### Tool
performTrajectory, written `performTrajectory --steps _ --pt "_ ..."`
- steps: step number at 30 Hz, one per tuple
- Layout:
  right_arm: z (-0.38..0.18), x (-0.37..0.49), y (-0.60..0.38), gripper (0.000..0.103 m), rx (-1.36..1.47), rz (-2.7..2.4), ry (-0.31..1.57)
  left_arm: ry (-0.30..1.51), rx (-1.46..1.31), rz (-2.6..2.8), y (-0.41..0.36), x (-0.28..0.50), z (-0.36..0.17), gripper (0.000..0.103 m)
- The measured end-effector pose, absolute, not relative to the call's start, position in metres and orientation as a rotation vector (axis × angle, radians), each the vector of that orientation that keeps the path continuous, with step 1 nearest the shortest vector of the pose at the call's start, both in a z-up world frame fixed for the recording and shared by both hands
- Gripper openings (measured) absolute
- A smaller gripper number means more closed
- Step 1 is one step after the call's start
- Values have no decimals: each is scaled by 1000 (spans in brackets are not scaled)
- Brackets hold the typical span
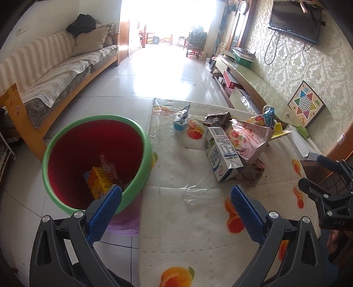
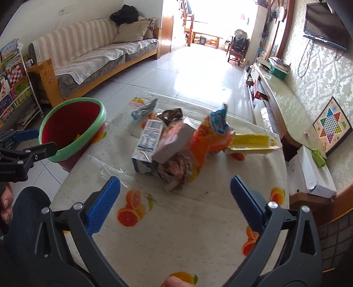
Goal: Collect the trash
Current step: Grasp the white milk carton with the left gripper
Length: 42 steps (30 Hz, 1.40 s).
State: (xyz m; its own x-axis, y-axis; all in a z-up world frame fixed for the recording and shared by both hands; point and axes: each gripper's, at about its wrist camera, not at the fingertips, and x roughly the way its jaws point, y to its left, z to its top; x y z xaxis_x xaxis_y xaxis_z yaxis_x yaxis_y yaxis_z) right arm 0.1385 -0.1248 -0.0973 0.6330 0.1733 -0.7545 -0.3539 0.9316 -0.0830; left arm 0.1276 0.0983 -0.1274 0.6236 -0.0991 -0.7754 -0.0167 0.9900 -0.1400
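Red bin (image 1: 97, 163) beside left gripper (image 1: 176, 194), trash pile (image 2: 176, 141) ahead of right gripper (image 2: 175, 187), both jaws wide, empty.

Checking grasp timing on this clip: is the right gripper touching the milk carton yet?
Apart. The right wrist view shows the right gripper open, bare tablecloth between its jaws, and the milk carton lying farther ahead.

Living room of a private home. Indicated by: fabric-covered wooden sofa (image 1: 55, 72) with cushions along one wall; wall-mounted television (image 1: 295, 21) above a long low TV cabinet (image 1: 249, 81); patterned wallpaper; Chinese checkers board (image 1: 305, 103) leaning against the wall; children's book rack (image 2: 13, 81) beside the sofa; tiled floor (image 1: 167, 72) leading to a bright hallway.
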Motion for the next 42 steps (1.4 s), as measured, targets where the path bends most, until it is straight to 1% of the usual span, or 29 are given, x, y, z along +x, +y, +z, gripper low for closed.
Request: performTrajectory --steps 7,13,22,36,38,39,41,42 --pt "-112 117 -188 98 -162 229 867 945 -114 -104 50 169 -140 95" --pt "-128 106 -232 98 -91 165 896 990 -90 -90 27 211 -155 95" --pt "-135 95 -278 98 -24 84 905 1063 -168 -4 29 259 -183 95" --pt "-136 95 -288 98 -12 69 906 1160 -268 38 29 275 -223 94" --pt "-136 96 -286 98 -16 71 905 1167 -281 26 29 277 -226 88" --pt "-136 96 -284 98 -18 73 907 1175 -281 19 29 278 -229 80" --pt "-137 96 -282 98 -23 77 909 1197 -277 8 26 280 -233 56" --pt "-137 96 -281 98 -25 77 910 1201 -262 12 25 279 -234 53"
